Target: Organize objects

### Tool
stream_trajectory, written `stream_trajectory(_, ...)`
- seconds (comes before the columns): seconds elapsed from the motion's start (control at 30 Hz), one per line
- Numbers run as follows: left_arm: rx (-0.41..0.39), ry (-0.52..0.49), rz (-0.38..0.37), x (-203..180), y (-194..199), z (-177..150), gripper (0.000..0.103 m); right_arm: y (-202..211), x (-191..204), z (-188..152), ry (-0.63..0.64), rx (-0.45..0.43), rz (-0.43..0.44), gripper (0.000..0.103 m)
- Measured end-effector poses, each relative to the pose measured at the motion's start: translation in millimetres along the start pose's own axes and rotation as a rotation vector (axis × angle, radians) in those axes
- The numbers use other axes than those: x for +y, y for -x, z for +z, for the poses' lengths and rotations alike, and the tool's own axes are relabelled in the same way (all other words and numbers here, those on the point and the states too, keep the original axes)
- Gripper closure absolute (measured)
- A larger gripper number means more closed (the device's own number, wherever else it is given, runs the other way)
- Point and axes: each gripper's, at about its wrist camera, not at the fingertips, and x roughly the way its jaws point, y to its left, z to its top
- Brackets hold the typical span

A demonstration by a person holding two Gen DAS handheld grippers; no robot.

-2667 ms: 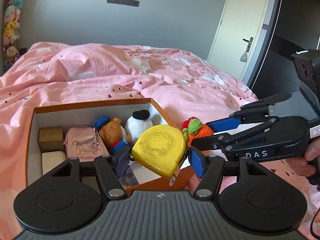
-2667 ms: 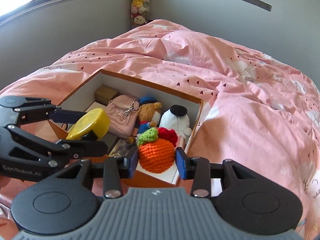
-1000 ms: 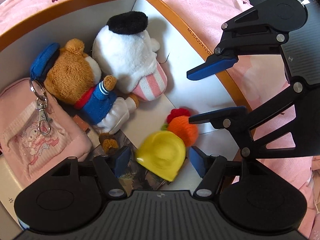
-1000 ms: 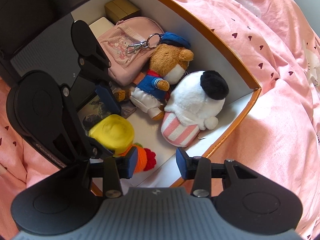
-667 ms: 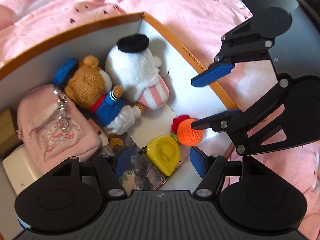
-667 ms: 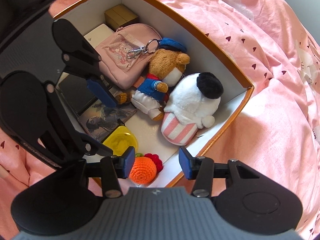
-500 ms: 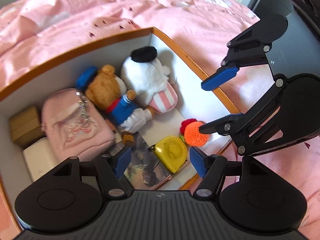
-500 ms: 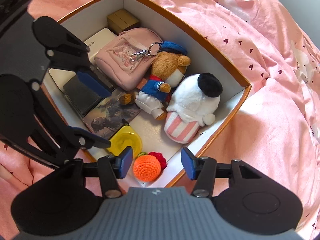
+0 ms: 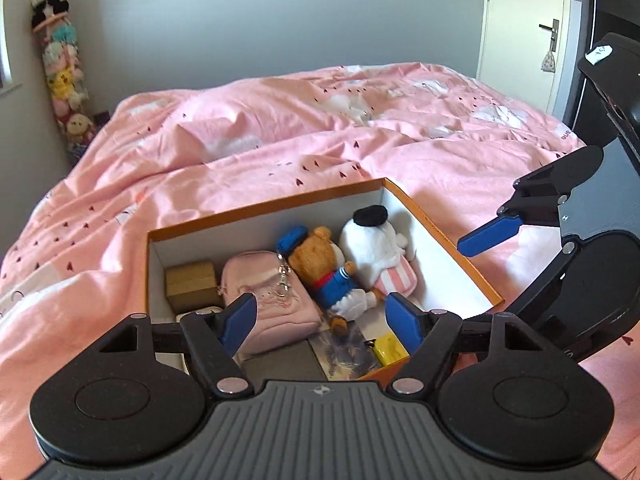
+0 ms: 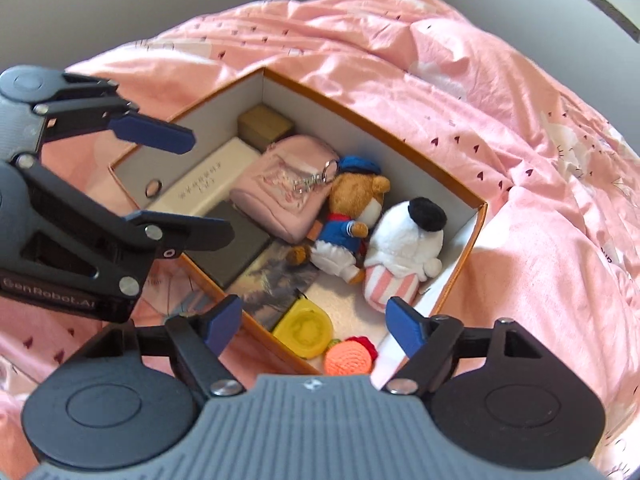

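An orange-rimmed box (image 10: 360,108) with white walls lies on the bed. In its near corner the yellow tape measure (image 10: 306,330) lies beside the crocheted orange (image 10: 348,358); the left wrist view shows only a part of the tape measure (image 9: 390,346). My left gripper (image 9: 320,316) hovers above the box's near end, its jaws opening, with nothing between them. My right gripper (image 10: 312,320) hangs over that corner, jaws opening too, clear of the orange below. Each sees the other: the right gripper (image 9: 480,276) at the box's right side, the left gripper (image 10: 196,186) at its left.
The box also holds a bear (image 10: 352,216), a white plush (image 10: 404,248), a pink pouch (image 10: 284,192), a tan carton (image 10: 264,124), a white case (image 10: 208,188), a dark slab and a picture card. Pink duvet (image 9: 280,128) surrounds it. A door (image 9: 520,28) stands at back right.
Both grippers carried the tape measure and the crocheted orange into the box, let them go and opened wider. They have since risen and drawn back, so the bed and room show again.
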Motion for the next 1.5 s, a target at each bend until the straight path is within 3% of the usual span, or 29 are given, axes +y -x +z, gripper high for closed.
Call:
stream_trajectory(0.2, -0.102, 0.006, 0.105, 1.7, 17.3, -15.3, 0.014, 10.3, 13.4, -19.2, -0.151, -0.135, -0.061, 0.02)
stream_trajectory(0.33, -0.122, 0.034, 0.155, 4.0, 21.0, -26.9, 0.014, 14.6, 22.8, -33.0, -0.236, -0.226, -0.135, 0.019)
stream_trajectory(0.4, -0.131, 0.051, 0.184, 5.5, 21.2, -33.8, 0.014, 17.1, 26.3, -39.0, -0.289, -0.262, -0.157, 0.015)
stream_trajectory(0.67, -0.115, 0.125, 0.247, 15.9, 12.1, -55.9, 0.014, 17.2, 46.2, -55.3, -0.383, -0.363, -0.24, 0.008)
stream_trajectory(0.8, -0.098, 0.176, 0.26, 22.4, 7.4, -62.3, 0.014, 9.9, 52.9, -60.4, -0.398, -0.387, -0.296, 0.007)
stream_trajectory(1.07, -0.106, 0.213, 0.299, 27.5, 2.7, -69.8, 0.013, -3.6, 51.9, -69.4, -0.453, -0.401, -0.3, 0.006)
stream_trajectory(1.5, -0.087, 0.188, 0.325, 23.2, -9.4, -72.2, 0.013, -16.9, 39.9, -75.5, -0.507, -0.395, -0.31, 0.005)
